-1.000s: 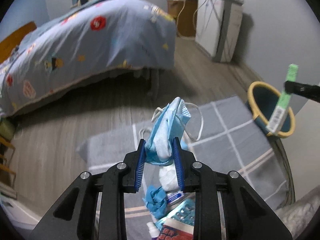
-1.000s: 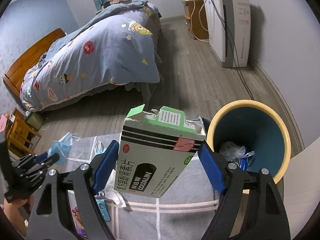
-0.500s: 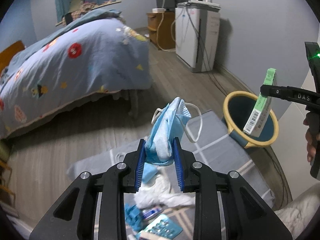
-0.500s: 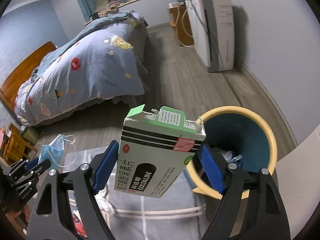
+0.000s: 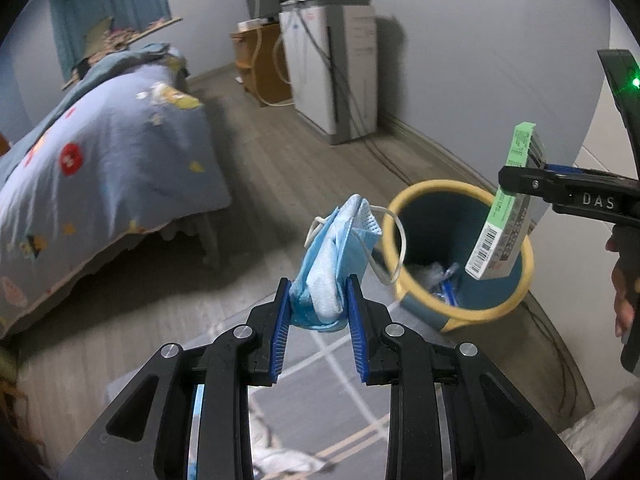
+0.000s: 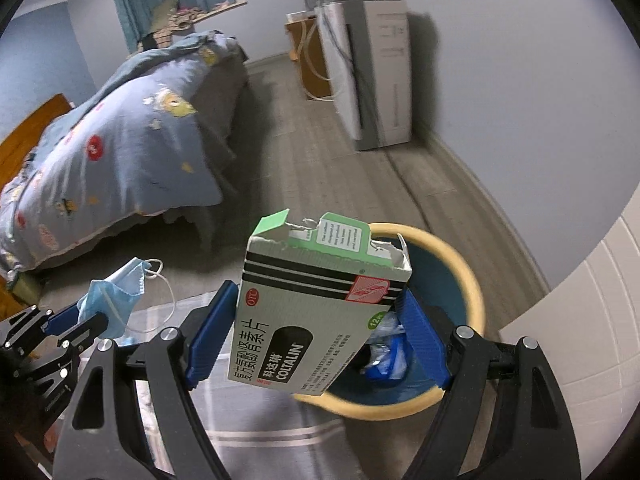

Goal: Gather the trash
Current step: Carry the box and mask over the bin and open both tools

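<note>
Mask [image 5: 334, 264] pinched in left hand-held gripper [image 5: 318, 320]

Counted: two grippers, left gripper [image 5: 318, 308] and right gripper [image 6: 316, 336]. One face mask [image 5: 334, 256]. One medicine box [image 6: 316, 308]. One waste bin [image 5: 516, 304]. One bed [image 5: 100, 168]. One rug [image 5: 320, 364]. One white appliance [image 6: 368, 76]. One wooden cabinet [image 5: 260, 60].
</note>
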### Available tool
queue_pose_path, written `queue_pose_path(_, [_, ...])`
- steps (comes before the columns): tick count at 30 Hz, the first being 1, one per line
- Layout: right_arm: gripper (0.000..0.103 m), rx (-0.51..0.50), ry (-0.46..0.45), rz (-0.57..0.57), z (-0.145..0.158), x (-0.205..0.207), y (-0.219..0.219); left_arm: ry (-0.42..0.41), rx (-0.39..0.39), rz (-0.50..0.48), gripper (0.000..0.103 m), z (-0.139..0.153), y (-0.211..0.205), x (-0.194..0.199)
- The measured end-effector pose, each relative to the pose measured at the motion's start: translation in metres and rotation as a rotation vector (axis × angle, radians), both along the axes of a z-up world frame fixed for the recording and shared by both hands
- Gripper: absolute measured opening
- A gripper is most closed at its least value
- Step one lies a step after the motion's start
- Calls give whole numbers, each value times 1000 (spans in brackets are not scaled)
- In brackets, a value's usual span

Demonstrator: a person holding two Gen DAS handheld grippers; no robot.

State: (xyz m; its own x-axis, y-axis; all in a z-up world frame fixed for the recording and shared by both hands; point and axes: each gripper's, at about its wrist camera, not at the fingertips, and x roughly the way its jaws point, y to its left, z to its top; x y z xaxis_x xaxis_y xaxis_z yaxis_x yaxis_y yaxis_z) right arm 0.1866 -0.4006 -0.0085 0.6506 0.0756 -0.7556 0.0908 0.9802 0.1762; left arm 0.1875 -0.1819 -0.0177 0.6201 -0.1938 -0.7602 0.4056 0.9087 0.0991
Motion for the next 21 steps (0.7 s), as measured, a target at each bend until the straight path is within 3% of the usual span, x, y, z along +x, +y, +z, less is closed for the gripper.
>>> queue_pose_path(14, [79,-126,97,-135,-42,24,-55,88,2,-95,29,-46,-80,26])
queue_pose_path(21, [79,-164,119,-140,-54,28,-52,136,8,-111,29,-76,-110,36])
